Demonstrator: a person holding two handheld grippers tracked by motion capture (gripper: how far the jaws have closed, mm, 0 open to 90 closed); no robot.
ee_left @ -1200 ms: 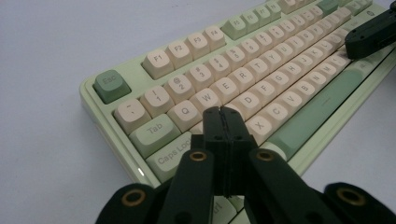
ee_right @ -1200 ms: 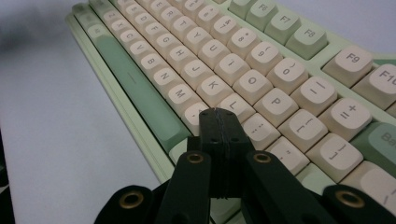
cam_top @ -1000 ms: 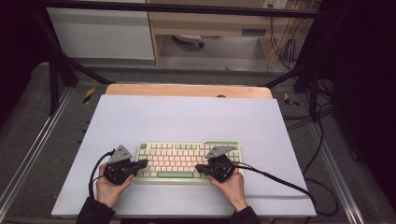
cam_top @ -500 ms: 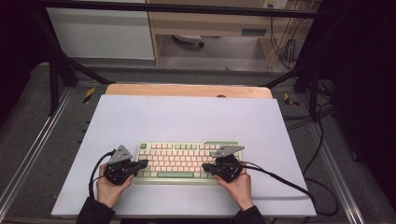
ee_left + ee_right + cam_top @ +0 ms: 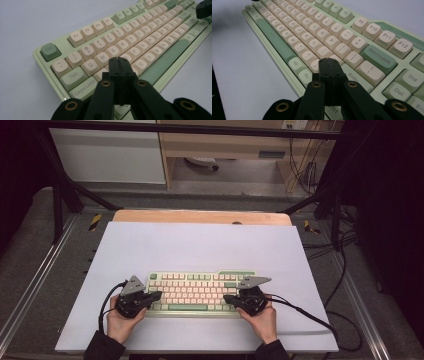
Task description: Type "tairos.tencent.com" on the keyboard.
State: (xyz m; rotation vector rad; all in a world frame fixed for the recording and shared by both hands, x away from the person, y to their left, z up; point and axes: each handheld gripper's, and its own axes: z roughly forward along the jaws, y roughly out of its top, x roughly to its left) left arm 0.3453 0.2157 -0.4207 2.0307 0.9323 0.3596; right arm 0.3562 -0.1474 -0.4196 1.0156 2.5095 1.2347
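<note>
1. Keyboard, pale green case with cream keys, lies flat on the white surface, near the person's edge, roughly centred.
2. Left claw sits over the keyboard's left end. In the left gripper view its jaws are pressed together, nothing between them, tips over the keys just right of Caps Lock.
3. Right claw sits over the keyboard's right end, jaws likewise closed on nothing. In the right gripper view its tips hang over the keys beside Enter, below Backspace.
4. Whether either tip actually touches a key, I cannot tell.
5. A hand grips each tool from the near edge; black cables trail off across the surface.
6. No container on the surface.
</note>
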